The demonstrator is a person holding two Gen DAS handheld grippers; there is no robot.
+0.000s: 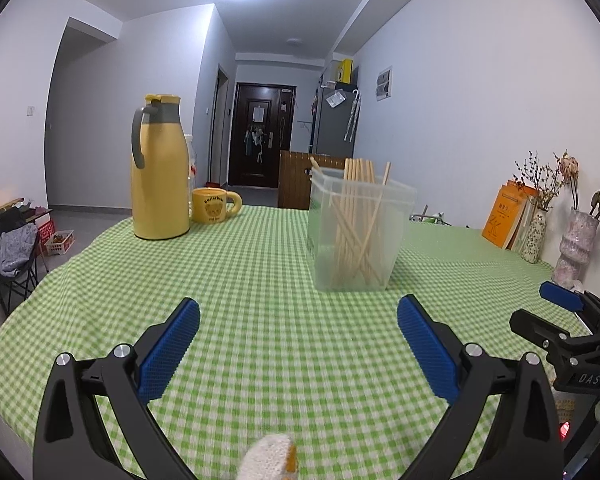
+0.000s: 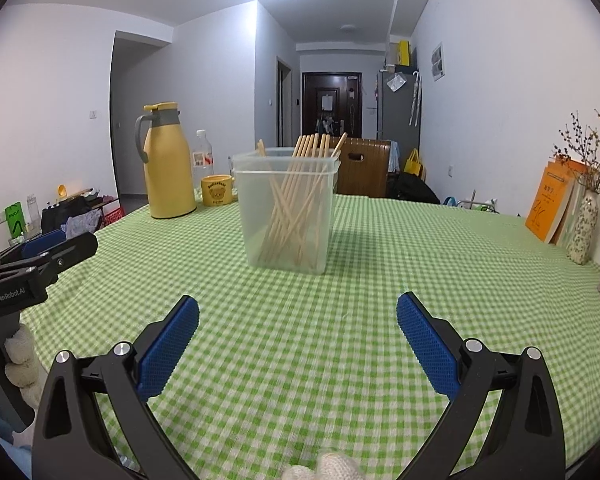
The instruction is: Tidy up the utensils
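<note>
A clear plastic container (image 1: 356, 232) stands upright on the green checked tablecloth (image 1: 260, 280), with several wooden chopsticks (image 1: 358, 216) leaning inside it. The right wrist view shows the same container (image 2: 286, 208) and chopsticks (image 2: 296, 200) straight ahead. My left gripper (image 1: 298, 320) hovers over the cloth short of the container, open, nothing between its blue pads. My right gripper (image 2: 298, 320) is likewise open and empty, short of the container. Each gripper shows in the other's view: the right one (image 1: 568, 320) at the far right, the left one (image 2: 40, 256) at the far left.
A yellow thermos jug (image 1: 158, 172), a yellow bear mug (image 1: 212, 205) and a plastic bottle (image 2: 203, 160) stand at the table's far left. Orange books (image 2: 552, 204) and vases of dried flowers (image 1: 574, 248) line the right wall. A gloved hand (image 2: 328, 468) shows at the bottom edge.
</note>
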